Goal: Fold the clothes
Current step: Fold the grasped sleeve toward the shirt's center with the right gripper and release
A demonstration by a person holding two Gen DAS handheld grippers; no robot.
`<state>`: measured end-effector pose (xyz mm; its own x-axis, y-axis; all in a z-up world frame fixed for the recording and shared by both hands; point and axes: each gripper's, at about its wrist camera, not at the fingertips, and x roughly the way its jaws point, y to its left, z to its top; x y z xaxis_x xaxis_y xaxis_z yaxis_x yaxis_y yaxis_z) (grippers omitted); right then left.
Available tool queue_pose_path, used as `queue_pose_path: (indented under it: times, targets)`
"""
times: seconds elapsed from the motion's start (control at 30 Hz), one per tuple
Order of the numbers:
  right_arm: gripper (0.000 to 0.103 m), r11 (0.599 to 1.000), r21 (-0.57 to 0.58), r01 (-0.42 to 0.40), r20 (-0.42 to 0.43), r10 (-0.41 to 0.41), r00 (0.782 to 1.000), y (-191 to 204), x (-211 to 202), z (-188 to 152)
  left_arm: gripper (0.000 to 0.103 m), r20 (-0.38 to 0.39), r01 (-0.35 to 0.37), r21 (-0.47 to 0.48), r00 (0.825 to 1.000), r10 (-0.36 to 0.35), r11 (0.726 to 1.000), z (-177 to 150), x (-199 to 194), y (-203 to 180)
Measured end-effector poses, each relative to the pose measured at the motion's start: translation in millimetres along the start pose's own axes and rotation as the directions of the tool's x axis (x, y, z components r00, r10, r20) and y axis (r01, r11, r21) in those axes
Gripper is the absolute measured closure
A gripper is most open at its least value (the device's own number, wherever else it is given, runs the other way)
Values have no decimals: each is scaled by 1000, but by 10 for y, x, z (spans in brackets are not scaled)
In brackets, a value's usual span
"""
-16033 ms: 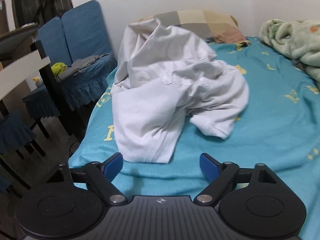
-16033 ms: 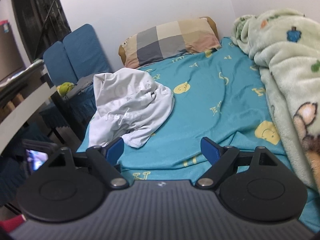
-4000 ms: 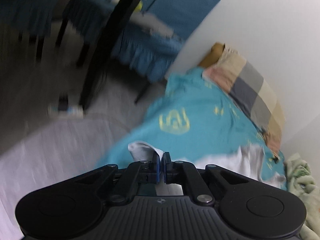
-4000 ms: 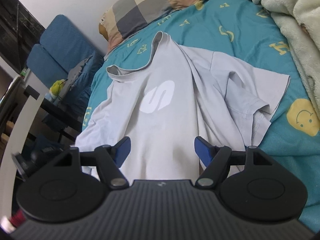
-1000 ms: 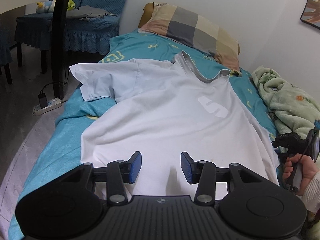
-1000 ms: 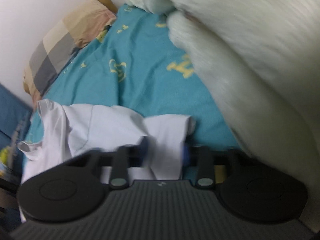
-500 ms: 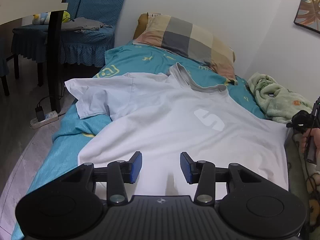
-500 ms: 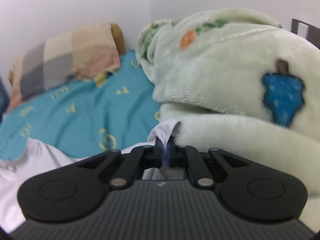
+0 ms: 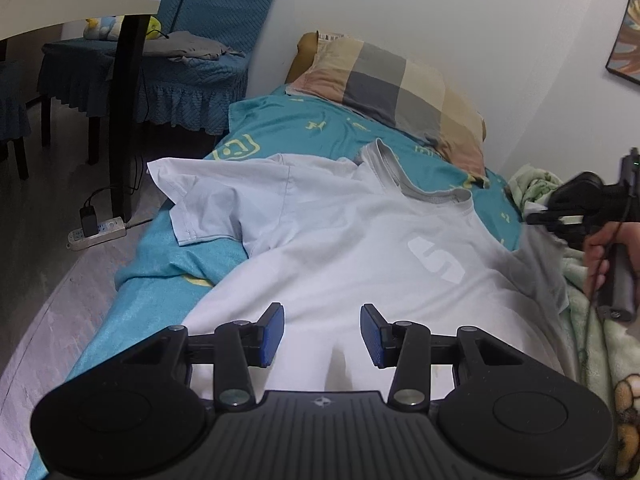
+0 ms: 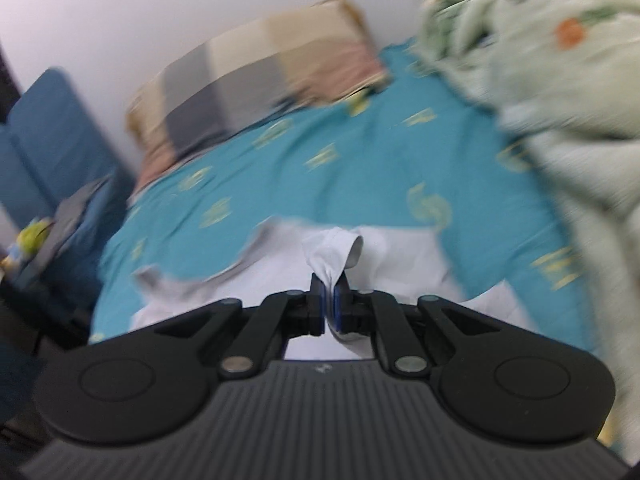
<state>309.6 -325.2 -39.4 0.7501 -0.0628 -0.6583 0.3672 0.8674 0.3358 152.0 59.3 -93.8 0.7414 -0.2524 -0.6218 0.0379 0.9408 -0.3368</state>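
- Right gripper [image 10: 328, 300] is clamped on the tee's right sleeve [image 10: 334, 254]; a sec ago its jaws stood either side of that sleeve on the bed, and they've just been closing onto the cloth.
- Sleeve is now lifted off the sheet [image 10: 360, 160]. In left view it shows at right edge, pulled taut from the shoulder up to the gripper [image 9: 538, 218] and the hand [image 9: 612, 246] holding it.
- Right view is smeared w/ blur, so the hand looks mid-swing.
- My read: first fold has started, right sleeve to go across the chest; nothing folded yet.
- Left gripper [image 9: 322, 334], bottom centre of its view, has jaws apart, nothing between the pads, hovering over the hem area.
- Tee [image 9: 360, 264]: pale grey-white thin knit, flat face up across frame centre, grey ribbed collar toward the pillow [image 9: 400, 92], white "S" print on chest.
- Left sleeve [image 9: 212, 208] lies spread at centre left, hem stitching visible, soft creases.
- Sheet is teal w/ yellow prints, slightly rumpled.
- Fuzzy green blanket [image 10: 560, 80], thick and lumpy, at upper right of right view; could snag the cloth.
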Motion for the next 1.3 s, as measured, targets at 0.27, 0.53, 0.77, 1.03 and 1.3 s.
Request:
queue_pose_path:
  times: [0.27, 0.53, 0.77, 1.03, 1.3]
  targets:
    - [86, 988, -7, -156, -120, 154, 981, 405, 464, -501, 58, 6, 4, -48, 1000, -4, 999, -2, 59, 159]
    - [39, 968, -82, -236, -90, 229, 969, 206, -397, -428, 57, 16, 51, -39, 999, -50, 998, 3, 82, 124]
    - [38, 982, -19, -186, -103, 183, 978, -249, -1599, -662, 57, 0, 130, -41, 992, -130, 991, -53, -65, 27]
    - [38, 976, 84, -202, -34, 205, 978, -674, -2169, -1067, 52, -61, 194, 48, 980, -191, 980, -46, -83, -516]
    - [38, 999, -44, -20, 113, 25, 993, -917, -1932, -1095, 48, -109, 207, -94, 970, -217, 974, 403, 1140, -1079]
